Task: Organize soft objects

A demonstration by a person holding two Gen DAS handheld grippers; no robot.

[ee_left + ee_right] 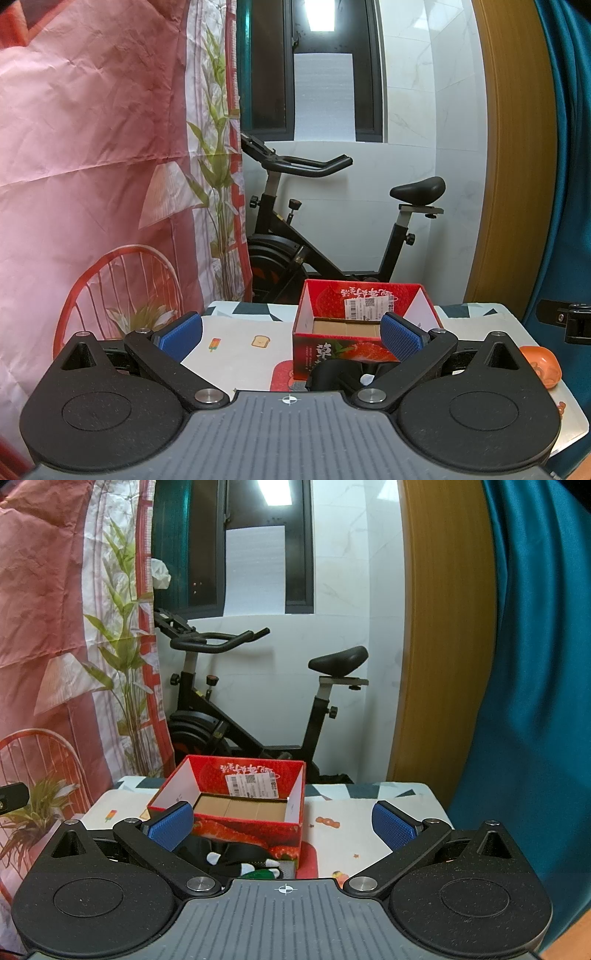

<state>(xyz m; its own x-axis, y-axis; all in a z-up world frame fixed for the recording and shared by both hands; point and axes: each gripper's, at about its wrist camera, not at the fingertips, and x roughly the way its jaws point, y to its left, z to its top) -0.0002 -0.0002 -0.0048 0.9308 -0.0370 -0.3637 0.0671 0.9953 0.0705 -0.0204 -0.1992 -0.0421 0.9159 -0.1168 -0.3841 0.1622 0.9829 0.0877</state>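
Note:
A red strawberry-print cardboard box (364,314) stands open and empty on the small table; it also shows in the right wrist view (236,805). A black soft object with white patches (236,860) lies on the table just in front of the box, partly hidden by the gripper body; its black top shows in the left wrist view (340,373). My left gripper (291,334) is open and empty, held above the table short of the box. My right gripper (282,827) is open and empty, above the soft object and the box's front wall.
The table wears a printed cloth (236,343). An orange toy (541,363) lies at its right edge. An exercise bike (325,229) stands behind the table. A pink printed curtain (92,147) hangs at left, a teal curtain (535,664) at right.

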